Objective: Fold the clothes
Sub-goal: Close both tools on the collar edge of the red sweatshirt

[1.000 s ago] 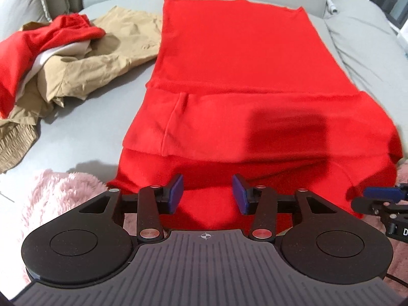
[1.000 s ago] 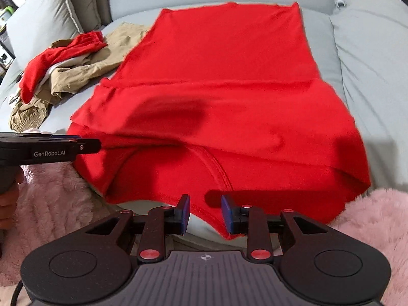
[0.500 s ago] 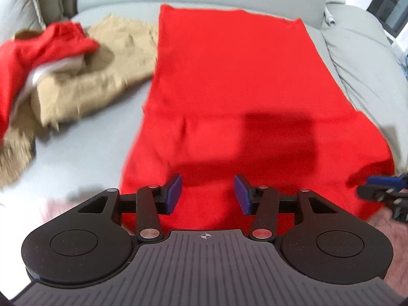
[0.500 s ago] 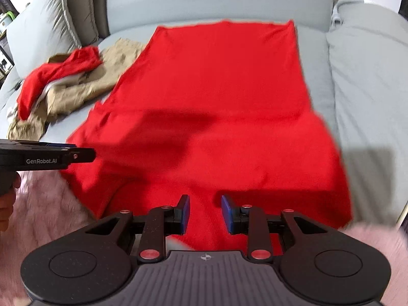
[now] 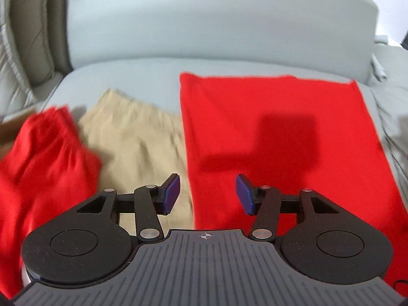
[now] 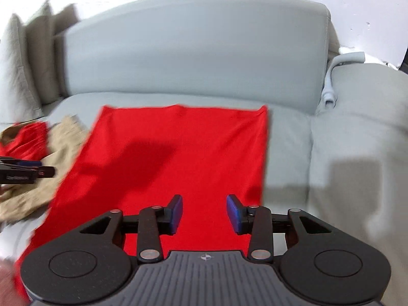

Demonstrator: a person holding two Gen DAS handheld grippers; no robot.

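A red garment (image 5: 280,137) lies flat on the grey sofa seat, its far hem straight across; it also shows in the right wrist view (image 6: 178,153). My left gripper (image 5: 207,193) is open and empty over the garment's left edge. My right gripper (image 6: 204,214) is open and empty above the garment's near right part. The left gripper's tip (image 6: 28,172) shows at the left of the right wrist view. Both views are motion-blurred.
A tan garment (image 5: 137,140) and a crumpled red one (image 5: 43,158) lie left of the flat garment. The sofa backrest (image 5: 216,25) rises behind. A grey cushion (image 6: 357,140) and a white cable (image 6: 331,81) are at the right.
Both grippers have moved forward over the garment toward the backrest. The folded sleeves and pink rug have dropped out of view. The right jaws have opened wider.
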